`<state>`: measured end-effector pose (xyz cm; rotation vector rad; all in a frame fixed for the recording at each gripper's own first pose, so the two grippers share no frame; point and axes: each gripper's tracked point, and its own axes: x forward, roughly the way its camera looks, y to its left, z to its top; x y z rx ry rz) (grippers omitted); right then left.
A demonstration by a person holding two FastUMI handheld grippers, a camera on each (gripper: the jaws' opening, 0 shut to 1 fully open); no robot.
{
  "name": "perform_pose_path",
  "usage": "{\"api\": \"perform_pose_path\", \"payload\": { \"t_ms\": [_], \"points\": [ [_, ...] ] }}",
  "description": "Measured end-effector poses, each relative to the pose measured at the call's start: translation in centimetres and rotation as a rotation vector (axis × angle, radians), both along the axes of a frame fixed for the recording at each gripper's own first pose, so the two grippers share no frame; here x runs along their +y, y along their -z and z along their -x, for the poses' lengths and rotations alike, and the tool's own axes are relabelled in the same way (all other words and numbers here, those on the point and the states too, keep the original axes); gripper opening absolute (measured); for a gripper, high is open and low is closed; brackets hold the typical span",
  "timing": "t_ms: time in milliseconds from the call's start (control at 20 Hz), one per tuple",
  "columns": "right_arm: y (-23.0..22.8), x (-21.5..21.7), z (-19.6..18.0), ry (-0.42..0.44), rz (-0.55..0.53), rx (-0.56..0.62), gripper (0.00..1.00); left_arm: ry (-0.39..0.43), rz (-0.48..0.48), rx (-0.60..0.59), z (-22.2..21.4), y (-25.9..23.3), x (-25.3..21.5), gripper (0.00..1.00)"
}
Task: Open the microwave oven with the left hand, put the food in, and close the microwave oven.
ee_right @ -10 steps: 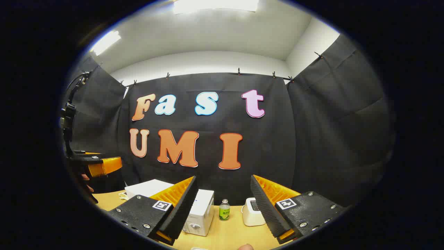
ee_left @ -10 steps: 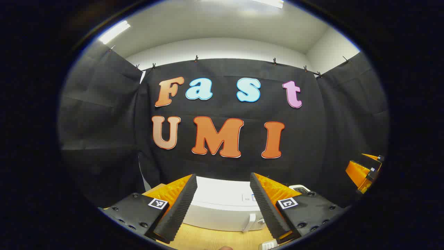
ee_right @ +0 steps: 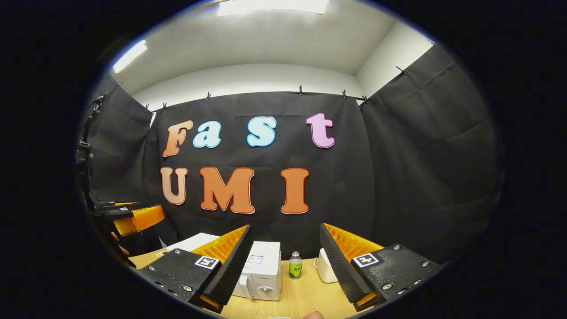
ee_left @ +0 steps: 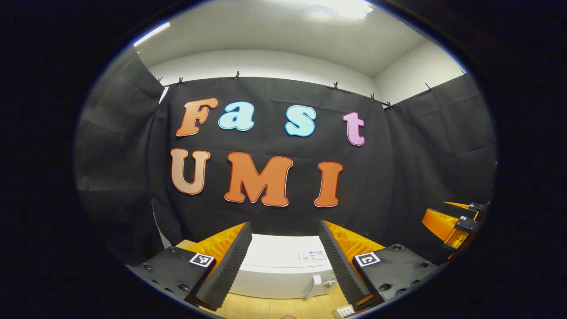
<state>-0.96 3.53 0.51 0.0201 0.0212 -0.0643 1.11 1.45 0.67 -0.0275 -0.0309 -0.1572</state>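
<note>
Microwave oven (ee_left: 283,266) shifted left; both jaws apart.

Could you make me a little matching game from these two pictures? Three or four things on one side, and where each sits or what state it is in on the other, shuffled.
Things:
1. microwave oven
2. small bottle
3. left gripper
4. white appliance

Descriptions:
A. stands on the table between two white appliances
B. door closed, handle at its right front
C. open, holding nothing
D. partly hidden behind the right gripper's finger

Pairs: 1-B, 2-A, 3-C, 4-D
</note>
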Motion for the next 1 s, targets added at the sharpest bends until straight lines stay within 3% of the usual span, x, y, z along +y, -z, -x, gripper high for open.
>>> {"api": "perform_pose_path", "payload": {
  "t_ms": [150, 450, 1000],
  "points": [
    [0.0, -0.2, -0.3, 0.019, 0.015, -0.001, 0.94, 0.026, -0.012, -0.014, -0.1, -0.1, -0.4, 0.99],
    [-0.9, -2.3, -0.8, 0.065, 0.039, -0.019, 0.94, 0.002, -0.066, -0.032, -0.6, 0.4, -0.7, 0.98],
    [1.9, -5.5, 0.7, 0.140, 0.026, 0.035, 0.94, 0.050, -0.124, 0.068, -1.7, 7.7, -5.4, 0.98]
  ]
}}
